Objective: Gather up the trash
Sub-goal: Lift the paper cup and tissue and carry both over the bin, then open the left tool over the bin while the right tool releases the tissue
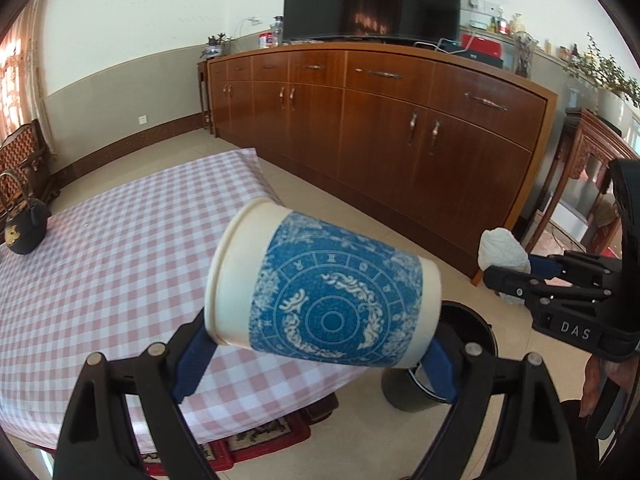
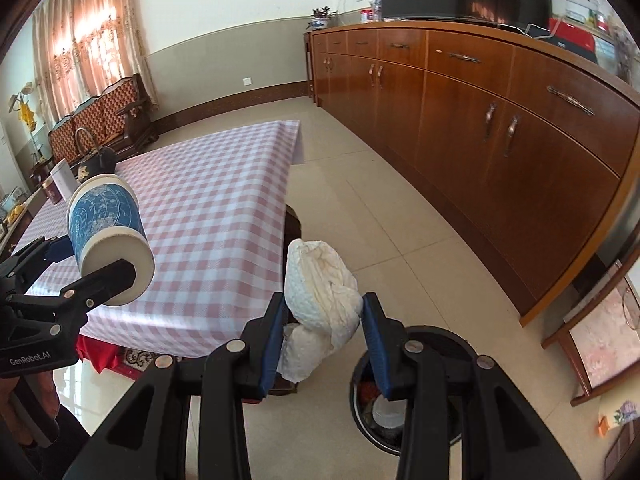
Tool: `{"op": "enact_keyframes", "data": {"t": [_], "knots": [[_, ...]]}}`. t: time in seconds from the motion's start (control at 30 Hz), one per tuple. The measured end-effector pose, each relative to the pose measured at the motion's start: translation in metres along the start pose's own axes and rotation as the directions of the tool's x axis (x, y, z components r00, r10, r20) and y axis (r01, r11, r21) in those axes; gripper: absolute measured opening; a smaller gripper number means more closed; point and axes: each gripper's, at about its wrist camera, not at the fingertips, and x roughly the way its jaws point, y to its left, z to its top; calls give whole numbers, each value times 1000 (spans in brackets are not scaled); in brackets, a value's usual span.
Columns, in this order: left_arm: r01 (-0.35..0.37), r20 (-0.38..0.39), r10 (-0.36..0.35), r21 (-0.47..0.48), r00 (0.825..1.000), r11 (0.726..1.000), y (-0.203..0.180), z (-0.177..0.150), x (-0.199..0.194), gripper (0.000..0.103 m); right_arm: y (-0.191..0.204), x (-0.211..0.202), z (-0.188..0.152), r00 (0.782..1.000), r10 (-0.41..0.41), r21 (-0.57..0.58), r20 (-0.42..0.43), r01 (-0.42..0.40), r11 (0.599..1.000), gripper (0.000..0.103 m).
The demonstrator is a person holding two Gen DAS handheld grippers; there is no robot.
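Note:
My left gripper [image 1: 320,344] is shut on a white paper cup with a blue pattern [image 1: 320,292], held on its side above the table edge; the cup also shows in the right wrist view [image 2: 108,224]. My right gripper [image 2: 324,320] is shut on a crumpled white tissue [image 2: 320,284], held in the air; the tissue also shows in the left wrist view [image 1: 502,250]. A dark round trash bin [image 2: 460,350] stands on the floor below and right of the tissue, with some trash inside. In the left wrist view the bin [image 1: 472,320] lies just beyond the cup.
A table with a pink checked cloth [image 1: 100,280] fills the left, with a black teapot [image 1: 24,224] at its far side. A long wooden sideboard [image 1: 380,112] with a TV runs along the wall. A carved wooden stand [image 1: 580,176] is at the right.

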Motion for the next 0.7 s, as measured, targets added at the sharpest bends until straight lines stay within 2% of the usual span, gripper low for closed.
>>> {"op": "enact_keyframes", "data": {"t": [0.2, 0.37, 0.53, 0.7], "knots": [[87, -39, -84, 69, 996, 994, -57, -6, 18, 89, -59, -18, -32, 997, -71, 72, -21, 73, 995, 40], [139, -80, -131, 106, 988, 985, -96, -11, 37, 89, -93, -21, -54, 994, -101, 106, -48, 106, 989, 40], [173, -122, -157, 133, 980, 976, -126, -20, 52, 89, -120, -19, -74, 990, -119, 126, -79, 129, 984, 40], [212, -179, -188, 122, 966, 970, -140, -28, 73, 89, -143, -5, -89, 985, -121, 128, -124, 137, 982, 40]]}}
